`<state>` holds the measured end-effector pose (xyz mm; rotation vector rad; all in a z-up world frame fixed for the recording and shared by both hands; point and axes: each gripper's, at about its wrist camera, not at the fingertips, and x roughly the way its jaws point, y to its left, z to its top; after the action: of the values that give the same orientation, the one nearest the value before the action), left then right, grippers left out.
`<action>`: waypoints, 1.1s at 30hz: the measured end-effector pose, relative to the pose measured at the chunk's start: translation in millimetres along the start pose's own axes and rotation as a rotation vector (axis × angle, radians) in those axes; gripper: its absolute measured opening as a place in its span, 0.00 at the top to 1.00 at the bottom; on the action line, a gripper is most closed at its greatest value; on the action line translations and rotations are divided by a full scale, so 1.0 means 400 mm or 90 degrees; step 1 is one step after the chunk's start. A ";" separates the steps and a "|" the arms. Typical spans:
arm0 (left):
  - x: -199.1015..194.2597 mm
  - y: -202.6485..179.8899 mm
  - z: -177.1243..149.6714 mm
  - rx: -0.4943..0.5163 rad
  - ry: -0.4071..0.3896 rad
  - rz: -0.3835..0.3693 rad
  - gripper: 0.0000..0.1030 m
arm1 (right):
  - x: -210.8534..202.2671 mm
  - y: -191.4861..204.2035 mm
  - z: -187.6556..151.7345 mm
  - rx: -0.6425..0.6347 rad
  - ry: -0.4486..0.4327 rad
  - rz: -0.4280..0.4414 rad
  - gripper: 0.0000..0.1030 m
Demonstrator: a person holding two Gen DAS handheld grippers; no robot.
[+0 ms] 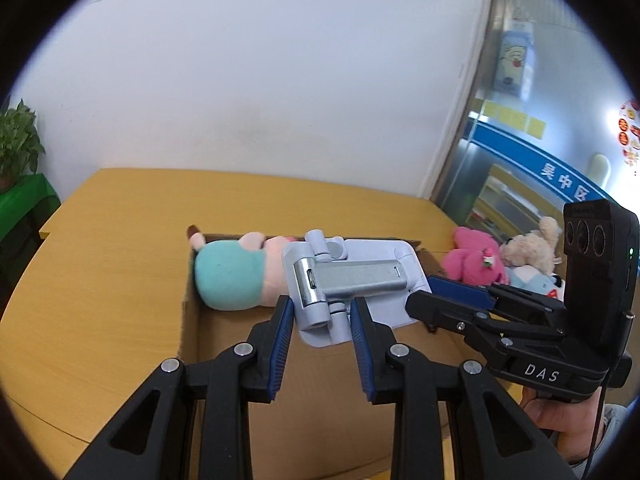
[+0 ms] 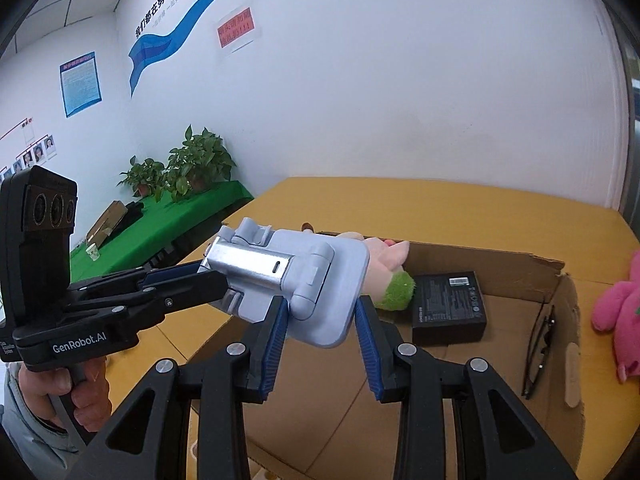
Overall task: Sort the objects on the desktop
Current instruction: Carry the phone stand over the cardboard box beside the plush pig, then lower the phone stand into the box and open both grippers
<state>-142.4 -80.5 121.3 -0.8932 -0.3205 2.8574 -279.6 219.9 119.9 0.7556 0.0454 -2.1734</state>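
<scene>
Silver-grey plastic and metal: a folding phone stand is held in the air over the open cardboard box, gripped by both grippers at once.
Left gripper: its blue pads press on the hinged foot of the stand, one at each side, closed to the width of that foot. In the right wrist view the same gripper comes in from 9 o'clock and holds the stand's left end.
Right gripper: its blue-lined fingers sit tight against both edges of the stand's flat plate, narrowed to the plate's width. In the left wrist view it reaches in from 3 o'clock to the plate's right edge.
Stand position: centre of both views, tilted, clear of the box floor.
Box contents: a plush doll with a teal cap and pink body lies at the far wall, at 10 o'clock from the stand; its green foot shows behind the plate. A black carton lies flat on the floor at 3 o'clock from the stand. Black glasses lean against the right wall.
Outside the box: a pink plush and a cream plush sit on the yellow table at 2 o'clock.
Background: potted plants on a green cloth at 10 o'clock.
</scene>
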 end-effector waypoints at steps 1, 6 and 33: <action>0.014 0.018 -0.001 -0.004 0.007 0.006 0.73 | 0.033 -0.001 0.009 0.002 0.011 0.003 0.67; 0.116 0.117 -0.025 -0.034 0.074 0.036 0.73 | 0.191 -0.018 0.013 0.011 0.084 0.015 0.66; 0.095 0.147 -0.043 -0.041 0.125 0.094 0.50 | 0.174 -0.048 -0.102 0.029 0.191 -0.028 0.05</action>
<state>-167.2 -127.6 72.8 -1.2483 -0.3382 2.8716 -306.7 195.6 45.5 1.1110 0.1685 -2.0908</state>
